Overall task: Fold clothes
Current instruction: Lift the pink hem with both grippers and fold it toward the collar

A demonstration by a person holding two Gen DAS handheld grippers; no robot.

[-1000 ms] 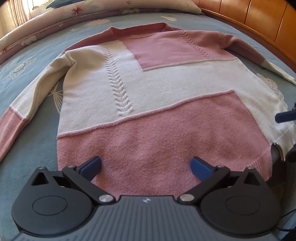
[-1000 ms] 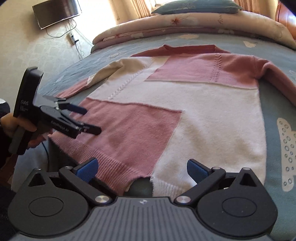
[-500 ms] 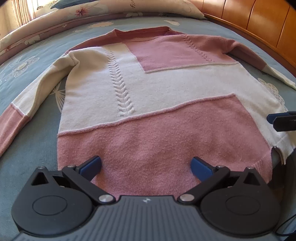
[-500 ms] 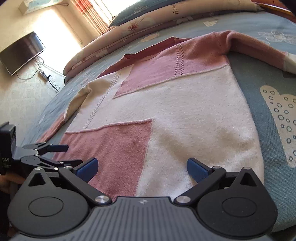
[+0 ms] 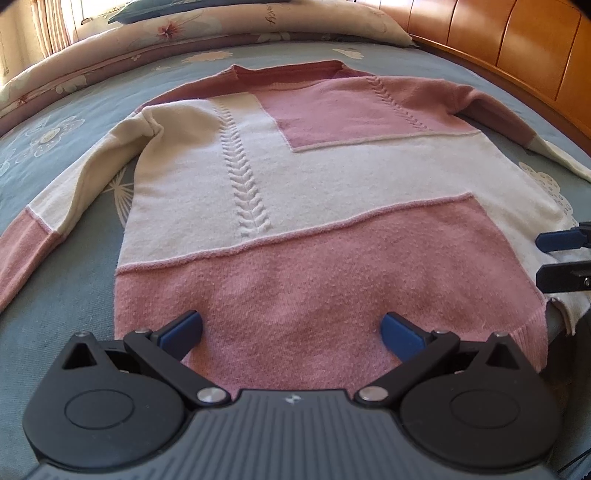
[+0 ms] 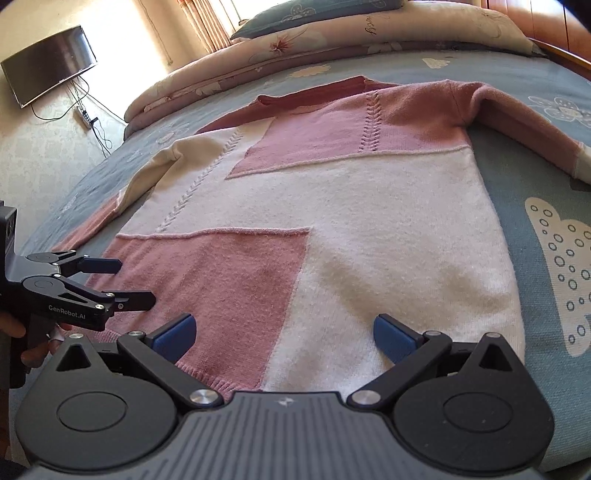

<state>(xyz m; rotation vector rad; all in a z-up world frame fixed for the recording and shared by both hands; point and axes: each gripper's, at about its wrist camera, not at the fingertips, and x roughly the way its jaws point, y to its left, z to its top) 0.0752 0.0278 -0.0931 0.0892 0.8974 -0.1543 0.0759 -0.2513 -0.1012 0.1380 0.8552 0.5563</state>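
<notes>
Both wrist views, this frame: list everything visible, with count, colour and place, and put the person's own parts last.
sweater: one, pink and cream patchwork, spread flat on the bed, sleeves out to the sides.
bedsheet: one, grey-blue with white flower prints, under the sweater.
quilt: one, beige floral, rolled along the far end.
pillow: one, dark blue, on the quilt.
headboard: one, orange wood, right of the bed.
television: one, black, on the wall.
left gripper: black with blue pads, open over the pink hem.
right gripper: same, open over the hem.

Blue flowery bedspread on the bed, rolled quilt and pillow at its head, wooden headboard beside it. TV on the cream wall, sunlit curtains behind the quilt.
</notes>
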